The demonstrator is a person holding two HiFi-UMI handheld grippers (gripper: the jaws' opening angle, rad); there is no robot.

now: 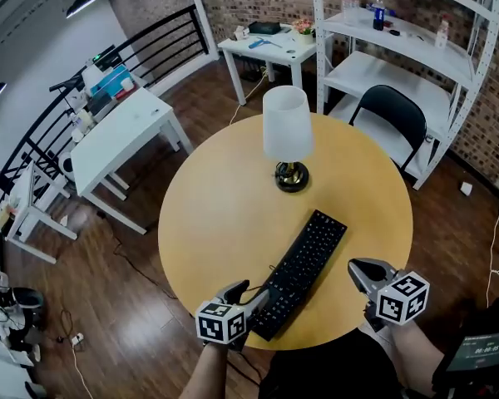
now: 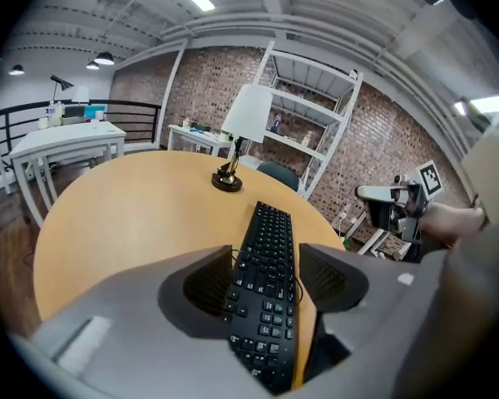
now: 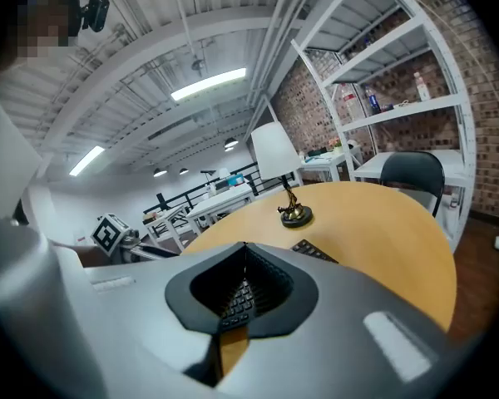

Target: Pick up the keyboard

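Observation:
A black keyboard [image 1: 303, 271] lies slantwise on the round wooden table [image 1: 224, 214], its near end at the table's front edge. My left gripper [image 1: 248, 293] is open at that near end. In the left gripper view the keyboard [image 2: 270, 231] runs away between the spread jaws of the left gripper [image 2: 270, 279], and neither pad presses on it. My right gripper [image 1: 362, 274] is shut and holds nothing; it hovers just right of the keyboard. In the right gripper view its tips [image 3: 245, 248] meet, with keyboard keys [image 3: 316, 252] showing beyond them.
A white-shaded lamp [image 1: 288, 135] on a dark round base stands on the table beyond the keyboard's far end. A black chair [image 1: 391, 115] and white shelving [image 1: 416, 65] are behind the table on the right. White desks [image 1: 121, 135] and a black railing stand to the left.

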